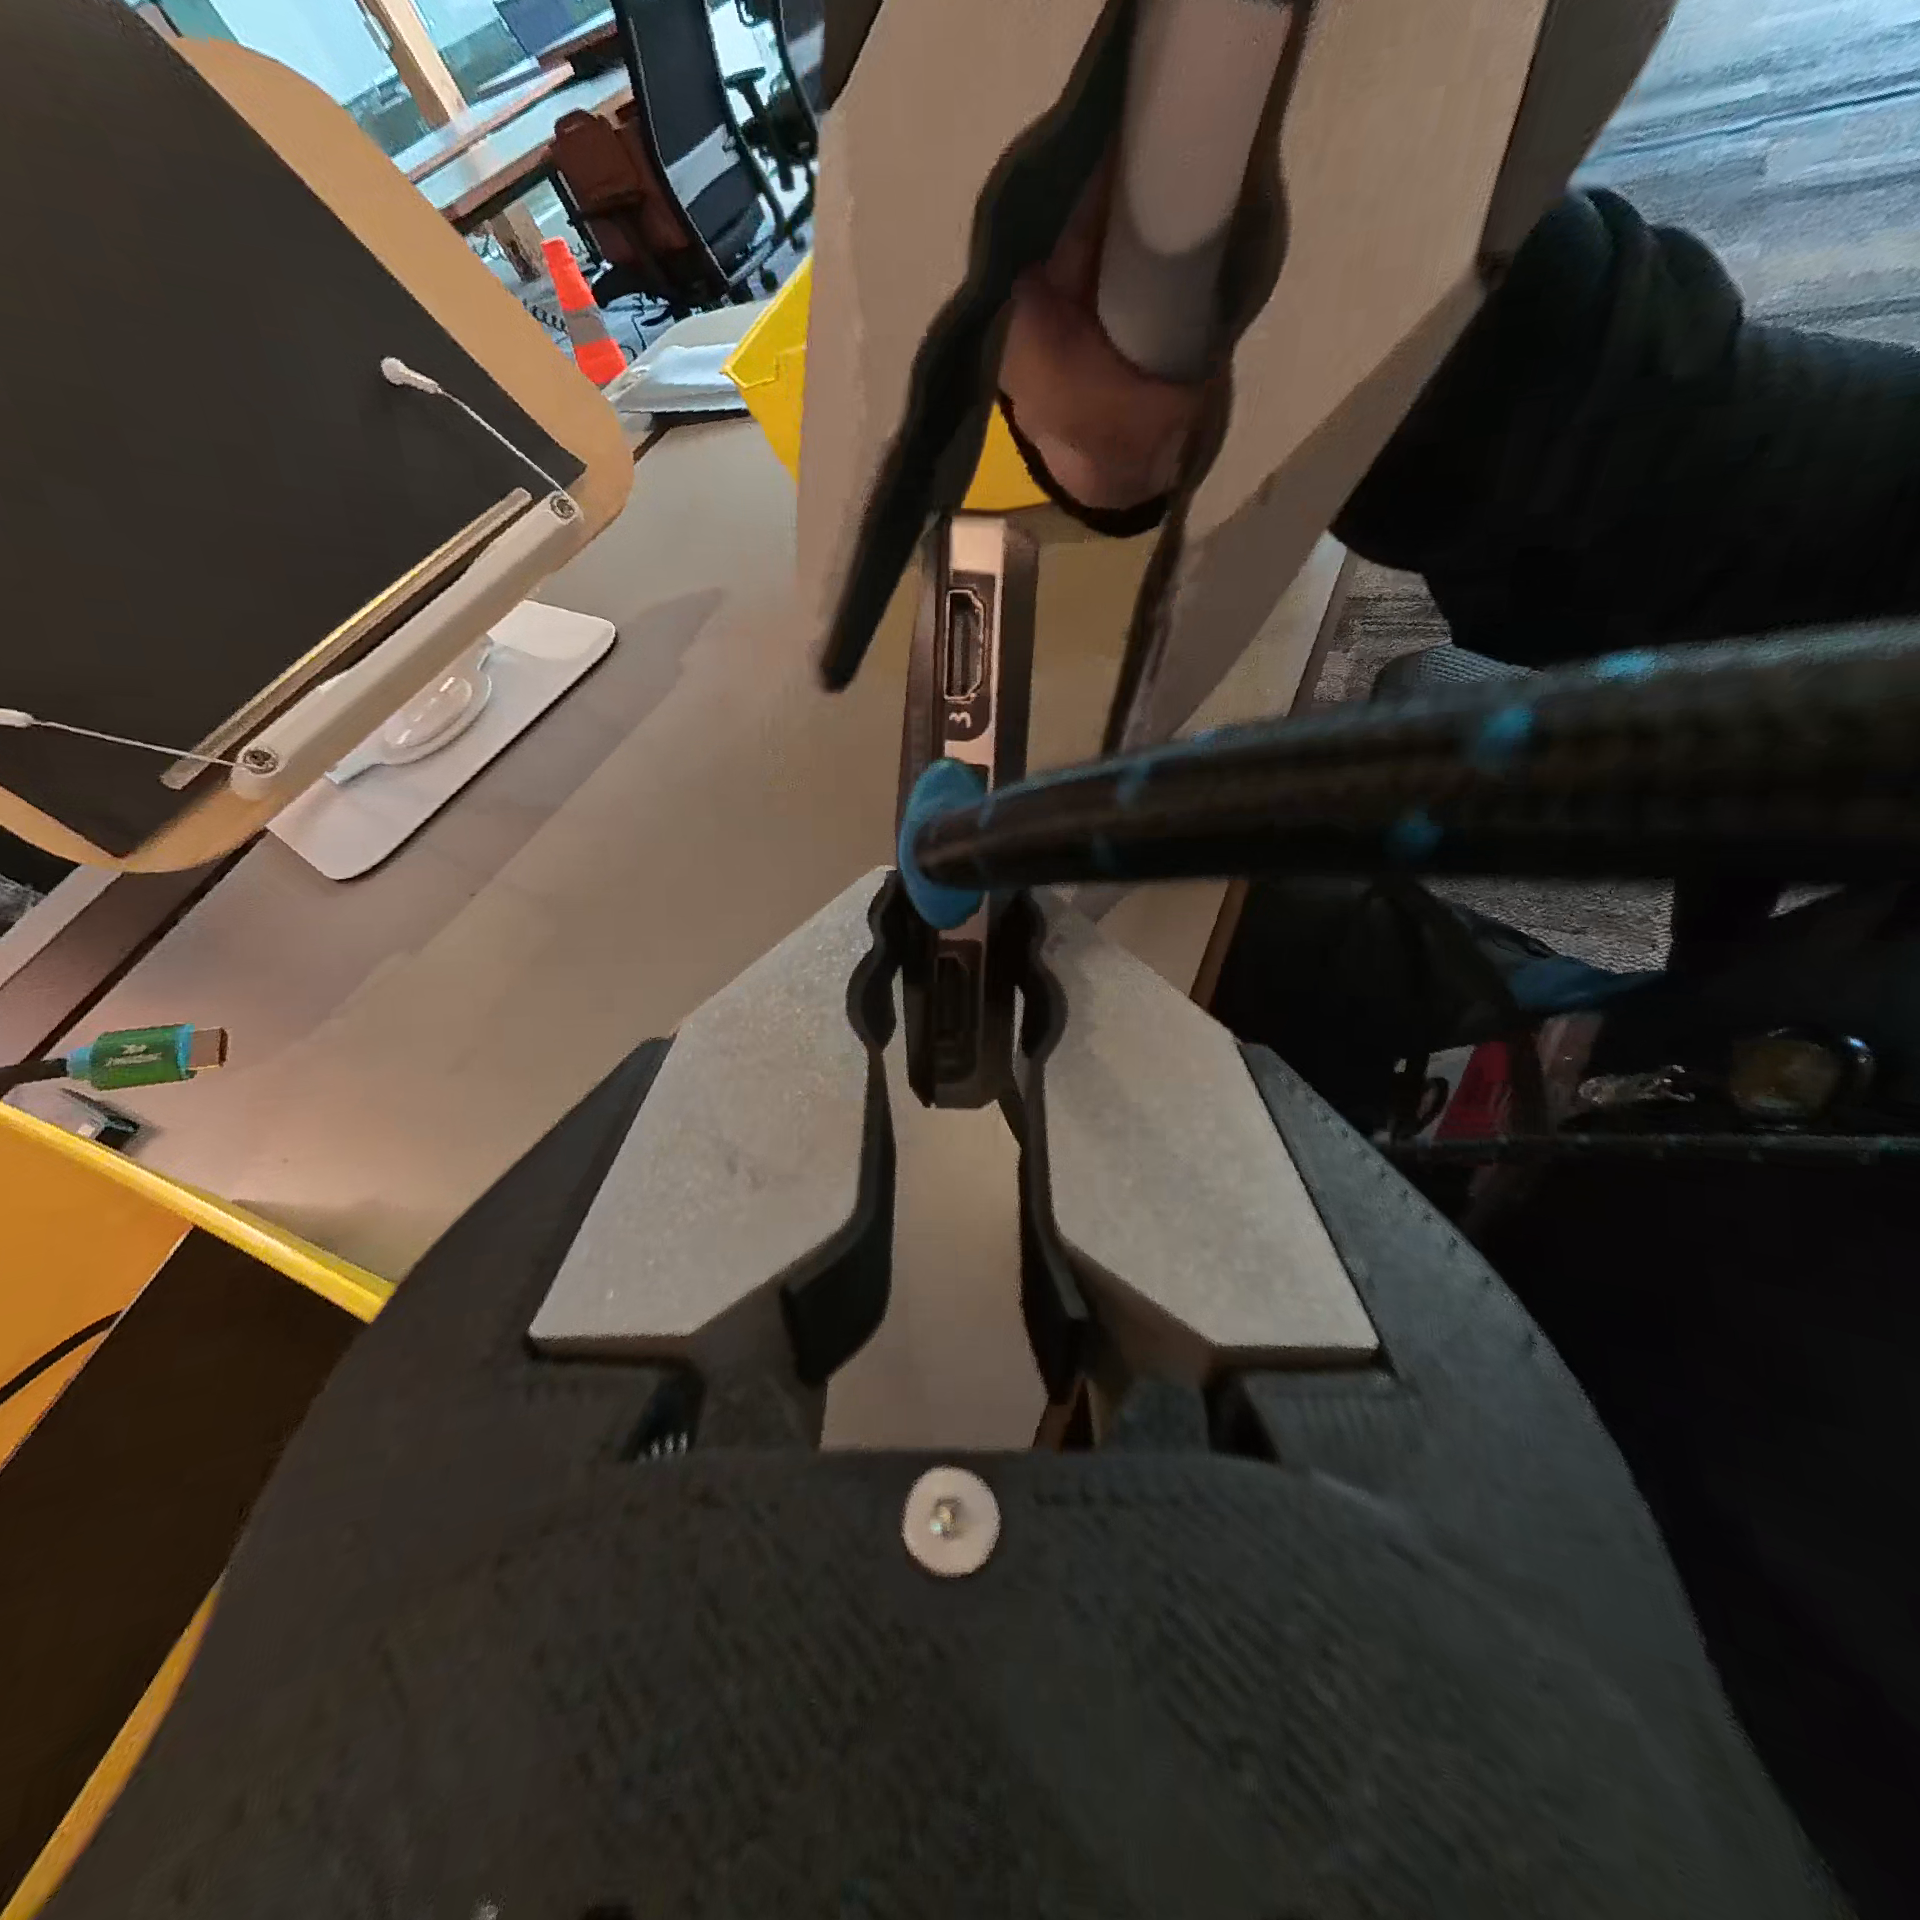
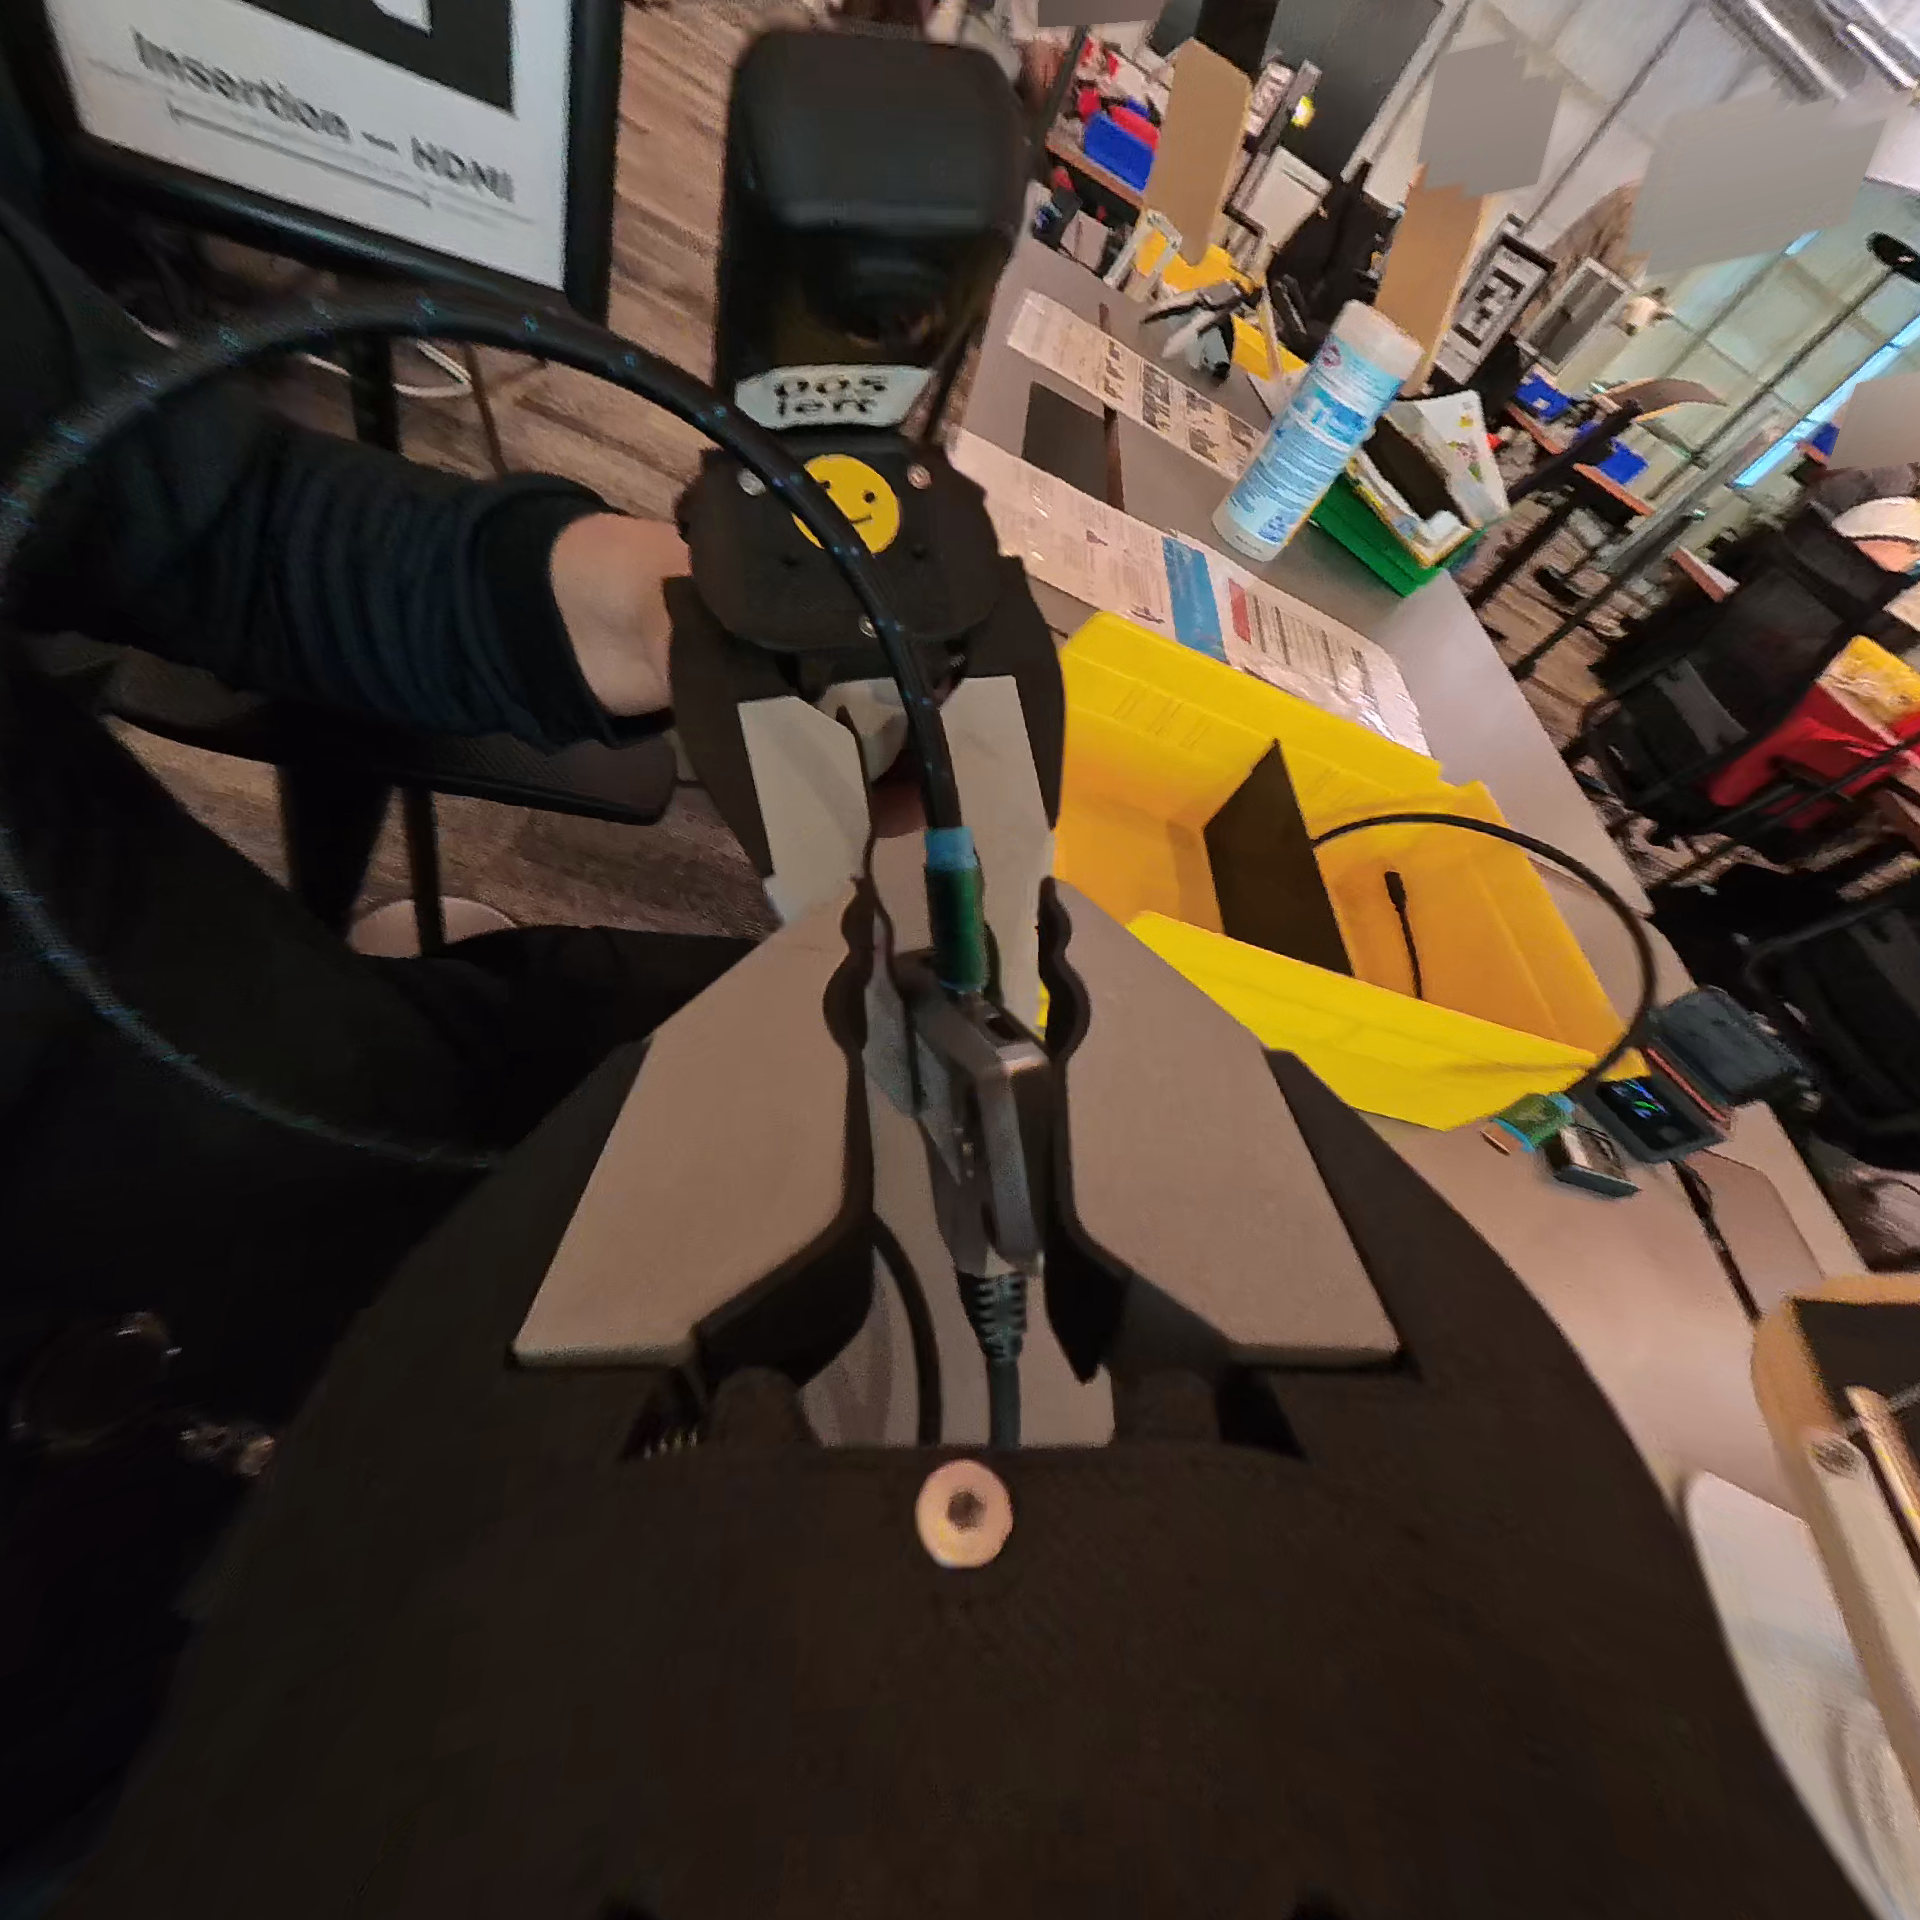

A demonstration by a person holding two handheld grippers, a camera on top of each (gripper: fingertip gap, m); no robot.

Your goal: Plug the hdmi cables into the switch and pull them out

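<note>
Grey table [image 2: 1475, 665] carrying a yellow bin [image 2: 1351, 1018] with a black divider [image 2: 1273, 873] upright inside. At 12 o'clock of the bin, printed sheets [image 2: 1101, 540] lie flat; at 1 o'clock stands a white canister [image 2: 1314, 436]. In the left wrist view, an orange cone [image 1: 584, 312] shows at 11 o'clock, and black office chairs [image 1: 696, 156] stand at 1 o'clock of the cone.

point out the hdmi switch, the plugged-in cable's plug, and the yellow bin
HDMI switch [image 1: 971, 665], left wrist view, port face.
Cable plug [image 2: 958, 909], right wrist view, green shell.
Yellow bin [image 2: 1340, 1023], right wrist view, near wall.
</note>
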